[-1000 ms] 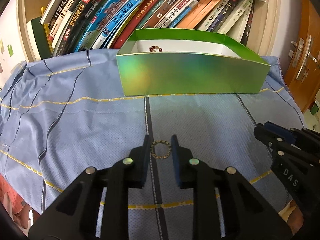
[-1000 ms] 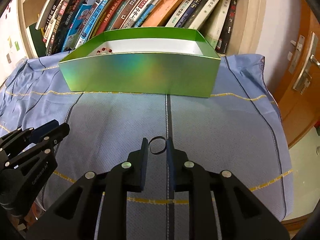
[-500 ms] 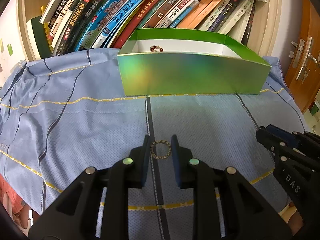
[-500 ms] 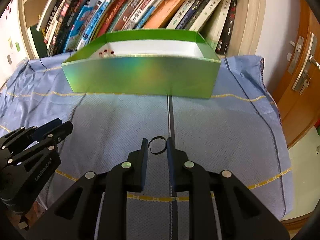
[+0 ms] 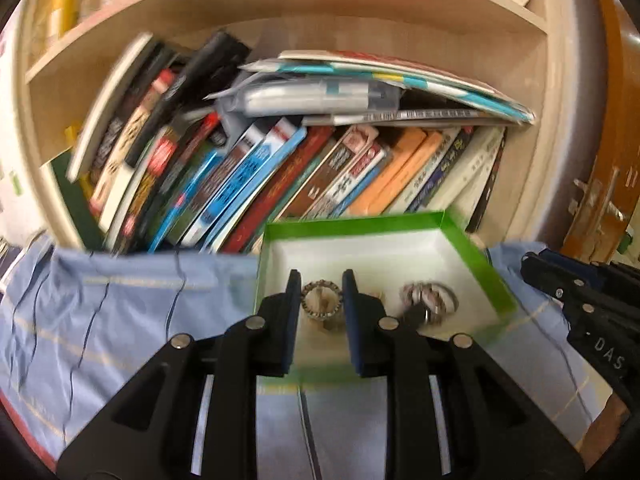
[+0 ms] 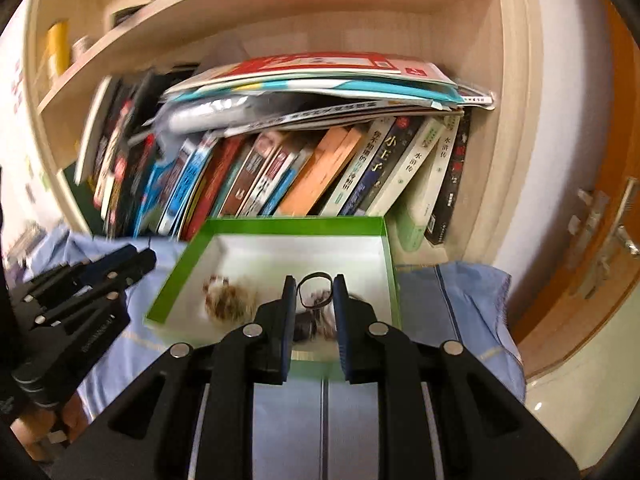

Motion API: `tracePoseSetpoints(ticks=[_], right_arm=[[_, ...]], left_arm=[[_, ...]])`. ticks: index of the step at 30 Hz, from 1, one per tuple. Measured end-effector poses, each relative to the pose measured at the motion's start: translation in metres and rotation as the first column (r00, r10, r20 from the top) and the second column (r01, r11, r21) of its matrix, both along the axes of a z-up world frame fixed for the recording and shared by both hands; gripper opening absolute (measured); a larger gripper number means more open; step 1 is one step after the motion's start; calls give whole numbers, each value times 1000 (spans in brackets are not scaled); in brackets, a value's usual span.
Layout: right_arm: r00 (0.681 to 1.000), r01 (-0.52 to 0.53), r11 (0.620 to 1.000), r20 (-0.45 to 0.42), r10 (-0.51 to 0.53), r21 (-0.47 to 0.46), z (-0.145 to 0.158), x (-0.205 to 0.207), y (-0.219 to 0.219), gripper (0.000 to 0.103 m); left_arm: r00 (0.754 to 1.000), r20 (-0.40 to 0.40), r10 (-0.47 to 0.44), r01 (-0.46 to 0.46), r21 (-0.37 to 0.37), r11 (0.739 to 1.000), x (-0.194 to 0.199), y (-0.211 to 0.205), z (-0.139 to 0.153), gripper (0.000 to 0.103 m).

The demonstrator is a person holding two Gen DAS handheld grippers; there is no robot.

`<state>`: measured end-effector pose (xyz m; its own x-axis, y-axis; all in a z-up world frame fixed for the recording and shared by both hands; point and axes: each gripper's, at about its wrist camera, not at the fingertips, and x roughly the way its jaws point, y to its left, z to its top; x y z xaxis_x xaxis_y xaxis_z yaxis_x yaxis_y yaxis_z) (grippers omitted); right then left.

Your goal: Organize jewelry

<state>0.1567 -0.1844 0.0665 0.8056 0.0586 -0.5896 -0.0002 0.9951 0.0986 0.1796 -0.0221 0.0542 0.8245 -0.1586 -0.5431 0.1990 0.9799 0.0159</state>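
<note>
Before the bookshelf (image 5: 304, 16), both grippers hang over the green box (image 5: 472, 252): left gripper (image 5: 321, 294) clamps the beaded ring (image 5: 322, 303), right gripper (image 6: 315, 292) the black band (image 6: 315, 290); lower inside the walls before parting jaws.

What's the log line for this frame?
left gripper: shut on beaded ring | right gripper: shut on black band | both over green box

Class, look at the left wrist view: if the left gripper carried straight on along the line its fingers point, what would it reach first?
Probably the white floor of the green box, near the jewelry already inside. The left gripper, clamped on a beaded ring, points down into it. Blur leaves depth unsure.
</note>
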Motion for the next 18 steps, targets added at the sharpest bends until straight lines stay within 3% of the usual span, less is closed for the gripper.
tracePoseSetpoints(ticks=[5, 10, 12, 14, 18], right_arm=[[989, -7, 1000, -145, 11, 28, -38, 53, 0, 19], [982, -5, 1000, -189, 1, -21, -66, 69, 7, 19], [981, -2, 1000, -195, -3, -23, -68, 72, 5, 29], [984, 11, 1000, -179, -13, -13, -66, 71, 1, 59], [992, 32, 999, -122, -32, 3, -52, 49, -9, 67]], left_arm=[[991, -131, 19, -18, 10, 1000, 58, -6, -24, 21], [971, -233, 43, -35, 36, 999, 82, -8, -66, 21], [968, -245, 47, -37, 44, 998, 84, -8, -70, 24], [969, -242, 57, -49, 39, 998, 85, -5, -69, 50], [983, -170, 72, -64, 49, 997, 66, 0, -56, 64]])
